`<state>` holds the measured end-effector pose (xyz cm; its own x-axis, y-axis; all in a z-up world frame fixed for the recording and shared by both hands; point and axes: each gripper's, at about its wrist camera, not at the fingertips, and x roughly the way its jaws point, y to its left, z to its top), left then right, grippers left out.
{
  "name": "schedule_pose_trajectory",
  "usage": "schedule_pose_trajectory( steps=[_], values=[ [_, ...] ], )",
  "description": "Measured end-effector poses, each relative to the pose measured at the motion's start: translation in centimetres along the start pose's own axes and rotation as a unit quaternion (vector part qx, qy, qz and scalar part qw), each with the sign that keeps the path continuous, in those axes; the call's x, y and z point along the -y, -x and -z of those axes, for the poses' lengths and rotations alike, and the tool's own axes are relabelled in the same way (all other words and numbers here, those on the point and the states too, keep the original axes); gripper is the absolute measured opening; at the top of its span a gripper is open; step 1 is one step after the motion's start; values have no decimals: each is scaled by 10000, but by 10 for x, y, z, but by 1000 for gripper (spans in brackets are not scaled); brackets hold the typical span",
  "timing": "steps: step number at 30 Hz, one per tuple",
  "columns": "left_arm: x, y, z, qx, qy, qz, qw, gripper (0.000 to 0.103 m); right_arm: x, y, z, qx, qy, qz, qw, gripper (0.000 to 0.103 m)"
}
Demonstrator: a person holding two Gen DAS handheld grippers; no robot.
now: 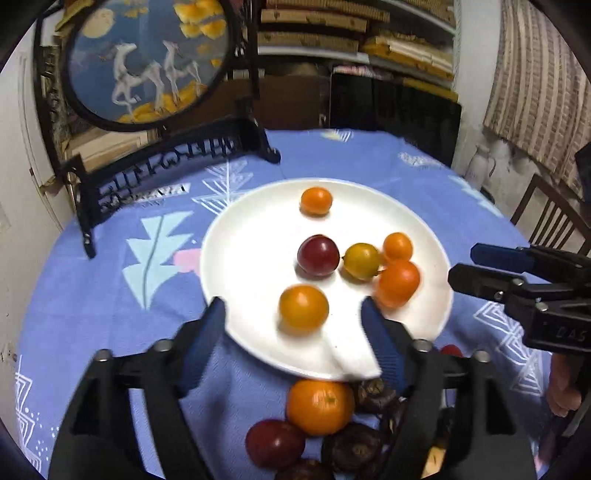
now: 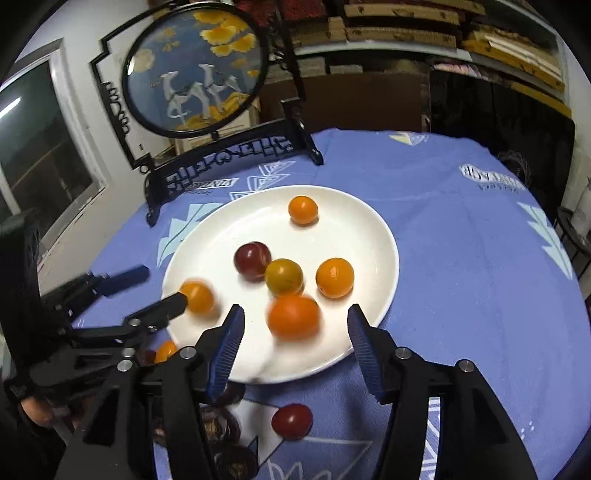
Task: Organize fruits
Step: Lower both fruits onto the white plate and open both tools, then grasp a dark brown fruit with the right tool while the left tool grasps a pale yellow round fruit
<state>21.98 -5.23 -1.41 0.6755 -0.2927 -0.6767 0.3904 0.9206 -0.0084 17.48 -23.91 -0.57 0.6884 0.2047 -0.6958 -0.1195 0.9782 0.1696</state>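
Note:
A white plate on the blue tablecloth holds several small round fruits: orange ones, a dark red one and a yellow-green one. My left gripper is open over the plate's near rim, with a blurred orange fruit between its fingers. My right gripper is open, with another blurred orange fruit between its fingers. Off the plate lie an orange, dark red fruits and dark brown round ones.
A black ornamental stand with a round painted screen stands at the table's far left. A wooden chair is at the right edge. Shelves with stacked boxes fill the background.

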Motion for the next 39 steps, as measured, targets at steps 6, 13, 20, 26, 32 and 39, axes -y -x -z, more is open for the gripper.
schedule_pose_trajectory(
  steps=[6,13,20,26,32,39],
  values=[
    [0,50,44,52,-184,156,9997,79,-11,31,45,-152,353,-120,9992,58],
    [16,75,109,-228,-584,239,9977,79,-45,31,100,-594,901,-400,9934,50],
    [23,79,134,-384,-598,324,9969,79,-52,14,90,-652,643,-465,9947,39],
    [40,74,137,-460,-742,411,9953,79,-47,-3,83,-862,435,-369,9946,39],
    [72,66,131,-573,-926,497,9928,77,-42,10,90,-627,398,-494,9960,23],
    [91,36,126,-1000,-1013,501,9885,54,-13,37,90,-427,-5,-681,9968,22]
  ],
)
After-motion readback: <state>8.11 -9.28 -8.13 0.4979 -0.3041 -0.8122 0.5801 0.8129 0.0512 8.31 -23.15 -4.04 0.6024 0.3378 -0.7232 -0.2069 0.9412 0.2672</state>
